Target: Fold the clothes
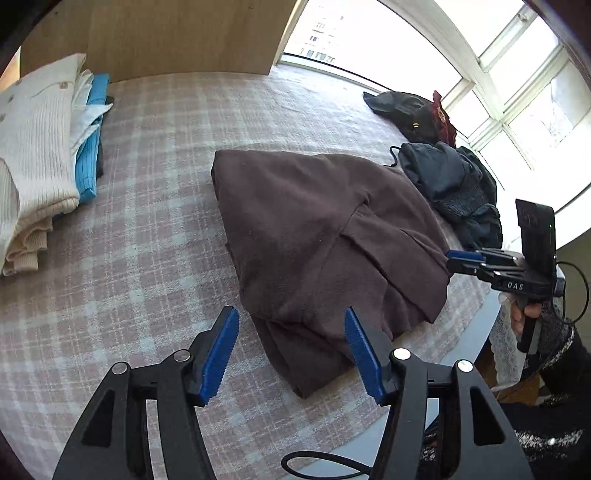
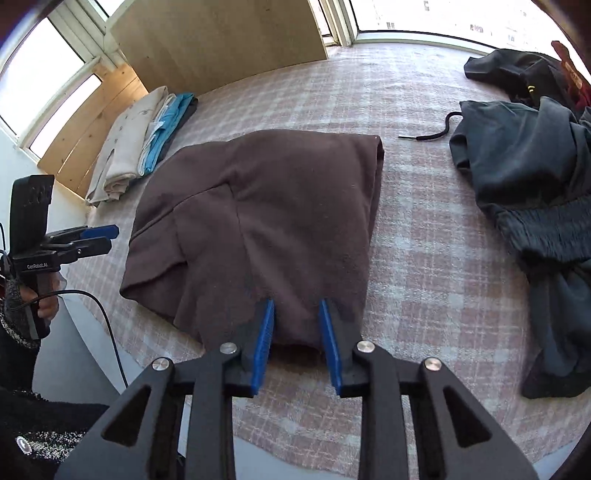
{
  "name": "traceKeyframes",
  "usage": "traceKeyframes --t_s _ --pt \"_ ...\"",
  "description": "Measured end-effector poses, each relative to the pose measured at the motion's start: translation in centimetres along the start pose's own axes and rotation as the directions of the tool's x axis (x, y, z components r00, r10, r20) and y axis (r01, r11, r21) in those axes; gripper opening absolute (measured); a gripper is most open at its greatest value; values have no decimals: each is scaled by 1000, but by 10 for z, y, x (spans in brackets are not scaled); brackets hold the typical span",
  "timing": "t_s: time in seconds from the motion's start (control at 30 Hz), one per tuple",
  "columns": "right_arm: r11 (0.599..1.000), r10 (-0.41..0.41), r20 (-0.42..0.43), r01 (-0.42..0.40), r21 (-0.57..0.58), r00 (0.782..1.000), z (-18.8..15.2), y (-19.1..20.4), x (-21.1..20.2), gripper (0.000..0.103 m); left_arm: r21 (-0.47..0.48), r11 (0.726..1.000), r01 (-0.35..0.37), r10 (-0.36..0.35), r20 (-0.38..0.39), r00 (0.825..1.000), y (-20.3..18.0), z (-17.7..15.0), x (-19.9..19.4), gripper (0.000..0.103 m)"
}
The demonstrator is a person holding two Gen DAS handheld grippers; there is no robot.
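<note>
A brown garment [image 1: 314, 229] lies folded into a rough wedge on the plaid bedcover [image 1: 155, 258]. My left gripper [image 1: 290, 310] hovers open over the garment's near corner, its blue pads wide apart and nothing between them. In the right wrist view the left gripper [image 2: 109, 238] sits just off the brown garment's [image 2: 266, 214] left edge. My right gripper [image 2: 296, 301] is open, its blue pads straddling the garment's near hem, which lies slack between them. The left wrist view shows the right gripper [image 1: 452, 258] at the garment's right edge.
A folded stack [image 1: 40, 147] of cream, white and blue clothes sits at the far left against a wooden board [image 1: 177, 33]. A heap of dark clothes [image 2: 535, 192] with a loose black cord [image 2: 432, 134] lies to the right. Windows run behind the bed.
</note>
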State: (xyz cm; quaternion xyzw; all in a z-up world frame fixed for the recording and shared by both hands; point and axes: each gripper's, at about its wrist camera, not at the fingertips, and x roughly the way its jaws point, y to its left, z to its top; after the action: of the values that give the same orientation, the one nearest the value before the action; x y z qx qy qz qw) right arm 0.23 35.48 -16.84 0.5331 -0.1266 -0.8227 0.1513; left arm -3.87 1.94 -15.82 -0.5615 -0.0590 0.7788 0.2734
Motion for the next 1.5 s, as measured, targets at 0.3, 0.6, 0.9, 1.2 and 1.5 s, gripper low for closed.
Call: traceKeyframes --t_s 0.3,0.6,0.9,1.2,1.5 --pt "924 88 44 -98 371 995 25 -57 -4 47 -245 969 -15 -2 -69 998 9 19 37 59" --pt "955 54 -100 -22 295 994 38 -48 31 47 -311 949 -45 6 -124 992 9 19 60 62" --pt "977 172 -64 -162 142 983 16 -32 48 75 -222 973 -66 36 -138 990 -9 19 67 77" --pt "988 139 -168 -125 94 976 32 -21 57 45 -145 988 -52 36 -108 993 -17 17 66 55" --pt "970 236 -157 -221 102 959 37 -20 50 28 -145 989 7 -18 -75 997 -11 16 50 33"
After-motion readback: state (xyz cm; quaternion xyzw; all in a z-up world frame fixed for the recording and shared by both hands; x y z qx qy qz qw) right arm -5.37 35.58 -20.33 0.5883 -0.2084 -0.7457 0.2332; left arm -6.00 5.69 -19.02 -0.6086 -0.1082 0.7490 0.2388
